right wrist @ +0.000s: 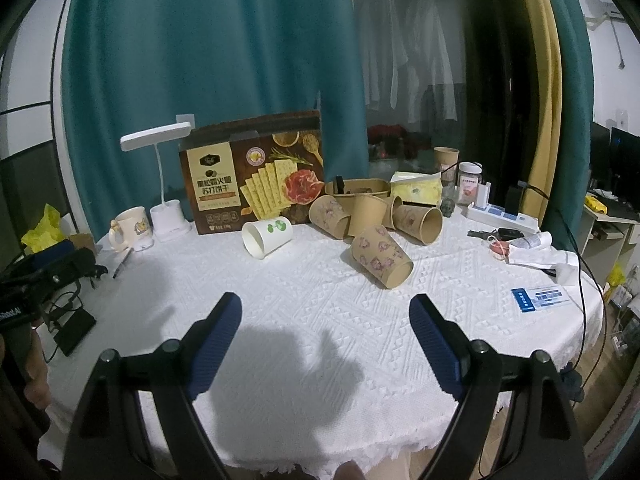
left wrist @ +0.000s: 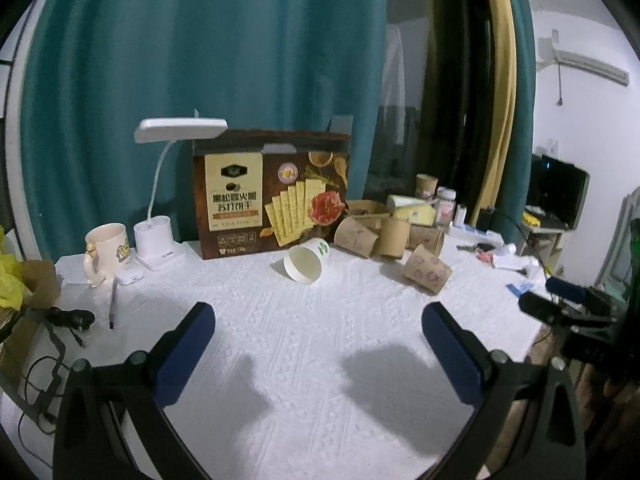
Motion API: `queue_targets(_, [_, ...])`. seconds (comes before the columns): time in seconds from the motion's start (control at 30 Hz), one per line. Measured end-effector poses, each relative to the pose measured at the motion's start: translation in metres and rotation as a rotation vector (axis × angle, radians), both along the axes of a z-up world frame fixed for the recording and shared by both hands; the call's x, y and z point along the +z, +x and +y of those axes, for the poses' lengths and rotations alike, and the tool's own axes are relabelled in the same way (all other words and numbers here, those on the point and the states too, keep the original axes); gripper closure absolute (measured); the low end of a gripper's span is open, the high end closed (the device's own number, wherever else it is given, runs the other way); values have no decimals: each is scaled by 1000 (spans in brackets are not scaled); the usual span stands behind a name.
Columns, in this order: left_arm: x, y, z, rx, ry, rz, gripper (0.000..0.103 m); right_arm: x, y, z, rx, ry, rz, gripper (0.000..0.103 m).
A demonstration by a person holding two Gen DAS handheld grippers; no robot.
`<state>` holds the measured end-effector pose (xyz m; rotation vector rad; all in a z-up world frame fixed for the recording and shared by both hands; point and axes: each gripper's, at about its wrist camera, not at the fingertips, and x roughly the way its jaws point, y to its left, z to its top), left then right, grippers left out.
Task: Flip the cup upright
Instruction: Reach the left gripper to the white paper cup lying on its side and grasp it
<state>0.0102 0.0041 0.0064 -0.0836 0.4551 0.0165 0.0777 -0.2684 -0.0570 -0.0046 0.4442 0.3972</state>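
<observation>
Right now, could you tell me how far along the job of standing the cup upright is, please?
Nothing looks done yet. The white cup lies on its side on the tablecloth, mouth facing the camera, in front of the cracker box. Nothing is in hand: the left gripper and right gripper are both open and empty, short of the cup. Left: reach it, grip it, turn it and set it down.

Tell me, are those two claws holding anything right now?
Nothing is held. The left gripper and right gripper both stand open over the tablecloth; the white cup lies untouched.
</observation>
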Motion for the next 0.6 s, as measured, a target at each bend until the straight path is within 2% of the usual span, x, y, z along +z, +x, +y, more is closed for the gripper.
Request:
queue_targets(0.17, [-19, 47, 13, -48, 1, 108, 0, -11, 34, -1, -13, -9, 59, 19])
queue_targets(0.37, [-48, 134, 24, -114, 7, 249, 0, -37, 105, -7, -35, -14, 190, 19])
queue_targets(0.43, [-60, 168, 25, -123, 30, 289, 0, -45, 125, -9, -37, -13, 212, 19])
queue_targets(0.6, [-78, 248, 26, -139, 110, 329, 0, -59, 167, -7, -40, -18, 258, 19])
